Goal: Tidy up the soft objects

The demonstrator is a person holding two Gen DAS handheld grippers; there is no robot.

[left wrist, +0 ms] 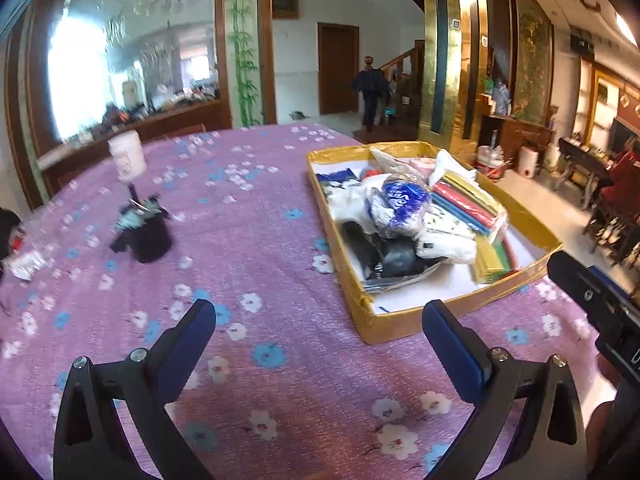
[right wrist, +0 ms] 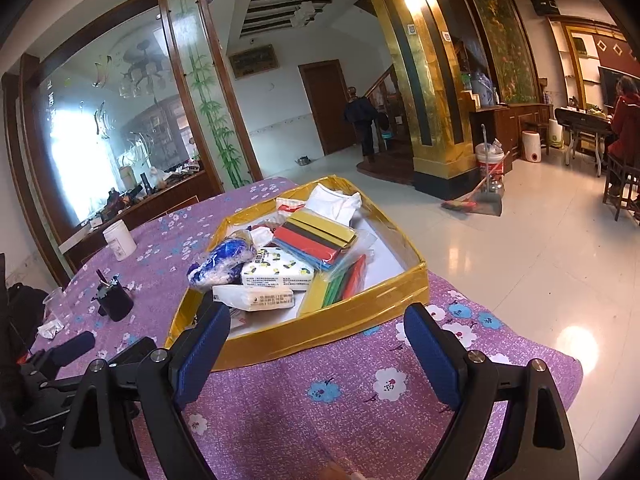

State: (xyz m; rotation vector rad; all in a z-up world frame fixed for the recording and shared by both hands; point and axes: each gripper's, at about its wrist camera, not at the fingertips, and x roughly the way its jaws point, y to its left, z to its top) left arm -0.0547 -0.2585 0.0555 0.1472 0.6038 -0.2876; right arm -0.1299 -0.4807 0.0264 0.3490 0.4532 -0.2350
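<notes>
A shallow box wrapped in yellow tape (left wrist: 400,326) (right wrist: 320,336) sits on the purple flowered tablecloth, heaped with soft goods. On the pile lie a blue-and-white plastic packet (left wrist: 400,200) (right wrist: 224,260), two tissue packs (right wrist: 278,268), bagged coloured cloths (left wrist: 464,204) (right wrist: 316,236), a white cloth (right wrist: 336,202) and a black bundle (left wrist: 396,256). My left gripper (left wrist: 320,316) hovers open over bare tablecloth, just left of the box's near corner. My right gripper (right wrist: 316,316) stands open in front of the box's near wall, with nothing gripped.
A black cup (left wrist: 148,236) (right wrist: 116,304) holding small items and a white jar (left wrist: 127,156) (right wrist: 119,240) stand at the table's left. A clear plastic cup (right wrist: 56,304) and crumpled wrap (left wrist: 26,264) lie at the left edge. The table ends to the right of the box, above tiled floor.
</notes>
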